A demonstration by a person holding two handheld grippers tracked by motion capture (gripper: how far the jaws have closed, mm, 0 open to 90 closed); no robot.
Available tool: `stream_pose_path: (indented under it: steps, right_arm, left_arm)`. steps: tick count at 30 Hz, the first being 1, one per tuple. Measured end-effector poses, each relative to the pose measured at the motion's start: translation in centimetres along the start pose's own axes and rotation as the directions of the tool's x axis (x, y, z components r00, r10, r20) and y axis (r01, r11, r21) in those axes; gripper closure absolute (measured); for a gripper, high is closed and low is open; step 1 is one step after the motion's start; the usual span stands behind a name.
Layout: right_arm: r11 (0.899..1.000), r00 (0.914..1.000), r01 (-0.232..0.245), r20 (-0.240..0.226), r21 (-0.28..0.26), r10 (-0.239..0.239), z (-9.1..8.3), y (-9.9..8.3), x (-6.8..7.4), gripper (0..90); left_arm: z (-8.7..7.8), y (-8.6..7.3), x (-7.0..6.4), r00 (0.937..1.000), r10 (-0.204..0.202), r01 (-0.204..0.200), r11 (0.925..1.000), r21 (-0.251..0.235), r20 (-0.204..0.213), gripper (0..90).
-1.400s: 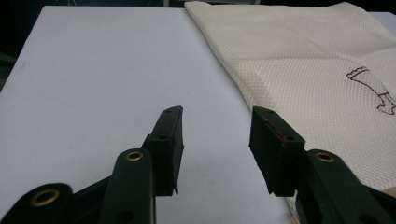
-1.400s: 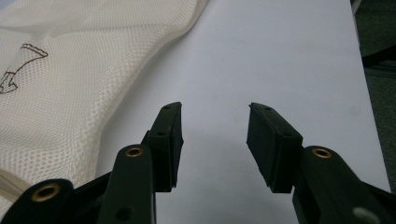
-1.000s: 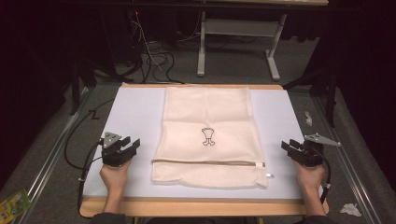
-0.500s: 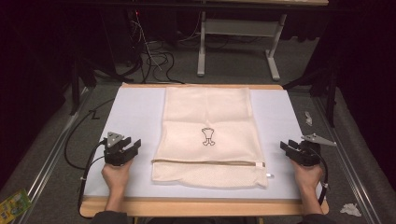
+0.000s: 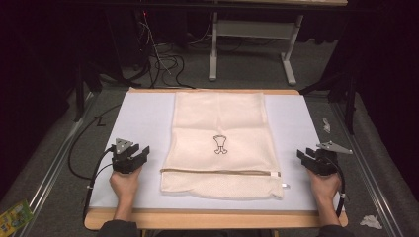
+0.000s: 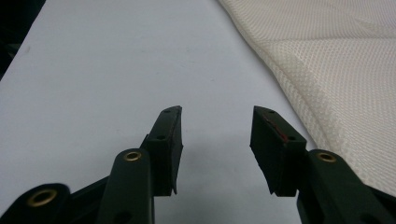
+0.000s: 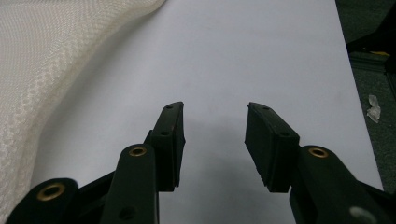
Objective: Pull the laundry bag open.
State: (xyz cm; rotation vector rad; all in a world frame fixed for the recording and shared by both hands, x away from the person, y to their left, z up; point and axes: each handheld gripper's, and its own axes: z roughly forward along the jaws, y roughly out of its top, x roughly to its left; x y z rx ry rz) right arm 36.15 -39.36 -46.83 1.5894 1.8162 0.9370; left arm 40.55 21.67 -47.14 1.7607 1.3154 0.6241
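A cream mesh laundry bag [image 5: 220, 143] lies flat in the middle of the white table [image 5: 143, 118], with a small black emblem [image 5: 220, 144] on it and a zipper [image 5: 222, 172] across its near end. My left gripper [image 5: 140, 152] rests open on the table to the bag's left, nothing between its jaws. In the left gripper view the bag's edge [image 6: 327, 70] runs along the right, close to the left gripper [image 6: 215, 122]. My right gripper [image 5: 305, 155] is open to the bag's right. In the right gripper view the bag [image 7: 51, 60] lies left of the right gripper [image 7: 214, 119].
A wooden rim [image 5: 212, 220] edges the table's near side. Cables [image 5: 163, 64] and a grey table frame [image 5: 252, 34] stand on the floor beyond. A crumpled white scrap [image 5: 369, 221] lies on the floor at right, a green packet [image 5: 14, 215] at left.
Both hands have drawn slightly back toward the table's near edge. The bag has not moved.
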Motion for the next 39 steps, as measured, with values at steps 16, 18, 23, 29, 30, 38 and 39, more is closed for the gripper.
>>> stream_pose_path:
  steps: [16,18,23,29,30,38,39]
  right_arm:
    - [1.0,0.9999,0.002,0.015,-0.006,-0.002,0.4,-0.4,0.0,57.0]
    - [1.0,0.9999,-0.005,0.012,-0.014,0.005,0.3,-0.4,-0.1,56.2]
    - [1.0,0.9998,-0.014,0.016,-0.028,0.014,0.3,-0.6,-0.2,52.0]
    - [0.999,0.999,0.022,0.04,-0.036,-0.02,0.2,-0.7,0.2,49.8]
    - [0.999,0.9987,0.028,0.043,-0.038,-0.027,0.1,-0.8,0.4,48.9]
    - [0.998,0.9982,0.036,0.05,-0.043,-0.034,0.1,-0.8,0.5,46.4]
    - [0.998,0.9982,0.036,0.05,-0.043,-0.034,0.1,-0.8,0.5,46.4]
  left_arm:
    - [0.8,-0.7,0.2,0.9995,0.006,-0.006,0.9999,0.015,-0.03,53.4]
    - [0.8,-0.8,0.1,0.9996,0.009,-0.008,0.9998,0.016,-0.027,53.2]
    - [0.7,-1.0,-0.3,0.9984,0.045,-0.045,0.999,-0.001,-0.033,49.4]
    - [0.8,-1.0,-0.2,0.9987,0.039,-0.039,0.9992,0.012,-0.032,47.1]
    - [0.8,-1.0,-0.2,0.9985,0.043,-0.043,0.999,0.009,-0.033,47.0]
    - [0.8,-1.0,-0.2,0.9988,0.04,-0.039,0.9991,0.015,-0.03,46.1]
    - [0.8,-1.0,-0.2,0.9988,0.04,-0.039,0.9991,0.015,-0.03,45.9]
